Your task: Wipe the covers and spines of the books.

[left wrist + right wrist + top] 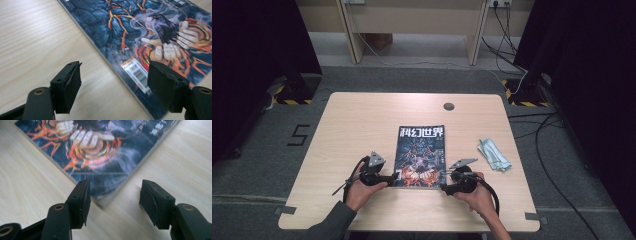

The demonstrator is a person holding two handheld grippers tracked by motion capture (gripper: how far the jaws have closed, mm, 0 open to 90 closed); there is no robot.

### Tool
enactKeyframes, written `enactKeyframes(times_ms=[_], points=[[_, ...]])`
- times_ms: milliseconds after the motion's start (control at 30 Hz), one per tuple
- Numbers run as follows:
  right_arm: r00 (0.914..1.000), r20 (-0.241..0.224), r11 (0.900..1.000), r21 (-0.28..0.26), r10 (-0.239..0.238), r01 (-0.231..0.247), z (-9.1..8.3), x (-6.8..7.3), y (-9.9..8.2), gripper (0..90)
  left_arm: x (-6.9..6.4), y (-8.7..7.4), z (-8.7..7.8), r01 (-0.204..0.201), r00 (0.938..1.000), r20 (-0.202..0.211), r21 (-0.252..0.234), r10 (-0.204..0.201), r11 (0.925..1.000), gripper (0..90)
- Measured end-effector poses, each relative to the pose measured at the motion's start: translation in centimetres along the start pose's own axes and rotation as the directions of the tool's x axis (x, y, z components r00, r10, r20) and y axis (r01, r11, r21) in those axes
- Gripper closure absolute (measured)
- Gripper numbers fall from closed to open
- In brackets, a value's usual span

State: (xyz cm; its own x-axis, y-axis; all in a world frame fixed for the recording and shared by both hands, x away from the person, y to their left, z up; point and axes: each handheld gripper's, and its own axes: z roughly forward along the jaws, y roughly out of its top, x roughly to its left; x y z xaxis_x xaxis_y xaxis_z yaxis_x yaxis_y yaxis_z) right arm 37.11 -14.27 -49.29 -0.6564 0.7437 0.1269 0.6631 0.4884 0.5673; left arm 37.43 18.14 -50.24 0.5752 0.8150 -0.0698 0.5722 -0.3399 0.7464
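Both forearms come in from the near edge, each hand wrapped around its tool. The left gripper [393,176] points inward with jaws spread apart, gripping nothing. The right gripper [445,181] faces it, jaws likewise parted and free

Hand-held gripper [113,85] wide apart over magazine [140,32] edge.
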Motion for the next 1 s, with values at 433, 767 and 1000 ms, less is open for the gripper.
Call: enactKeyframes(times_ms=[433, 767, 1000], points=[[0.9977, -0.017, 0.9939, -0.089, 0.065, -0.066, -1.9, -1.2, -0.1, 34.3, 0.7, -2.9, -2.9, 0.055, 0.9943, 0.090, 0.041, -0.058, 0.9977, 23.3], [0.9947, 0.040, 0.9895, -0.114, 0.094, -0.089, -3.3, -2.9, -0.5, 34.2, -0.2, -3.7, -3.3, -0.009, 0.9970, 0.077, 0.068, 0.004, 0.9976, 21.1], [0.9859, 0.098, 0.9803, -0.157, 0.136, -0.120, -4.8, -5.1, -0.8, 34.1, -0.4, -4.1, -3.4, -0.018, 0.9964, 0.084, 0.084, 0.011, 0.9963, 20.4]])
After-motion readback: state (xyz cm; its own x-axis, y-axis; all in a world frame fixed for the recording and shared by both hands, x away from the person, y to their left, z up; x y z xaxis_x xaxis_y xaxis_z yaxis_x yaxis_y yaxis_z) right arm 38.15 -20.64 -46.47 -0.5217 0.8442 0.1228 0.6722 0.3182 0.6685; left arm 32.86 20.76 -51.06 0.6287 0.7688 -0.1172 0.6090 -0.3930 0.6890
